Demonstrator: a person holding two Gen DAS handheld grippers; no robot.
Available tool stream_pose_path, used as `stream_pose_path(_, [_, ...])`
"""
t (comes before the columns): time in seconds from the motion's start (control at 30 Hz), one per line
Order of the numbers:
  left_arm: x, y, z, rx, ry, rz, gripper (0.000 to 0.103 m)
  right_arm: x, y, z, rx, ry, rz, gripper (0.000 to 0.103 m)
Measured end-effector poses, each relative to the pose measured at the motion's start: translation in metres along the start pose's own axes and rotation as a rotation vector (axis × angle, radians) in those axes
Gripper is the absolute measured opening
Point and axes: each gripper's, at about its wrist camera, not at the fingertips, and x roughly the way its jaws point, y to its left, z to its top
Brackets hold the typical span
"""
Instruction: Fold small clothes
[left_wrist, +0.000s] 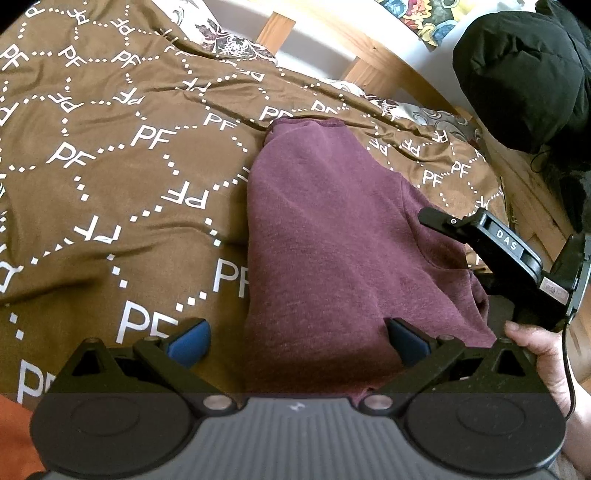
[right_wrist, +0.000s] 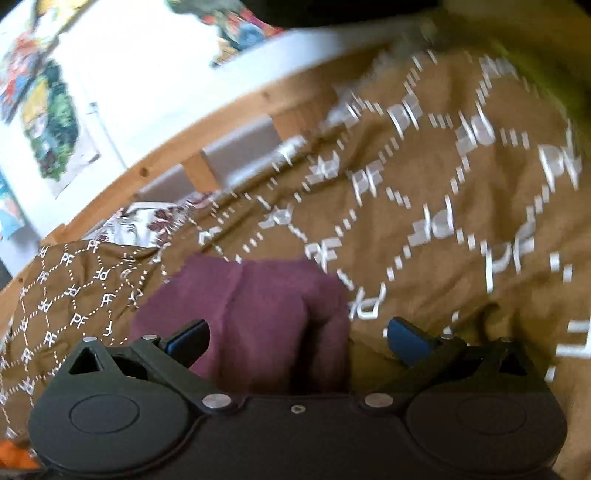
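Observation:
A maroon garment (left_wrist: 332, 240) lies folded lengthwise on a brown bedcover (left_wrist: 110, 184) printed with white "PF" letters. My left gripper (left_wrist: 299, 338) is open and empty, low over the garment's near end, its blue pads (left_wrist: 190, 341) spread wide. The right gripper's body (left_wrist: 517, 258) shows at the right edge of the left wrist view, beside the garment, held by a hand (left_wrist: 535, 350). In the blurred right wrist view my right gripper (right_wrist: 297, 338) is open and empty over the near end of the garment (right_wrist: 251, 314).
A wooden bed frame (left_wrist: 373, 72) and white wall run along the far side. A black bundle (left_wrist: 524, 74) sits at the right edge. A patterned white sheet (left_wrist: 229, 40) shows beyond the bedcover. Colourful posters (right_wrist: 48, 122) hang on the wall.

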Motion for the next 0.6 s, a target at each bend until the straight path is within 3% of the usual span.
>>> stream_pose_path(0.17, [0.001,-0.001,0.0,0.005,-0.006,0.005,0.103,0.001,0.001,-0.004,0.055,0.054,0.101,0.103])
stream_pose_path(0.27, [0.001,-0.001,0.0,0.005,-0.006,0.005,0.103,0.001,0.007,-0.007,0.018,0.07,0.098,0.102])
stream_pose_path(0.4, [0.001,-0.001,0.0,0.005,-0.007,0.005,0.103,0.0,0.006,-0.006,0.065,0.064,0.096,0.102])
stream_pose_path(0.6, [0.001,-0.001,0.0,0.005,-0.007,0.006,0.103,-0.006,-0.004,-0.006,0.136,0.048,0.057,0.082])
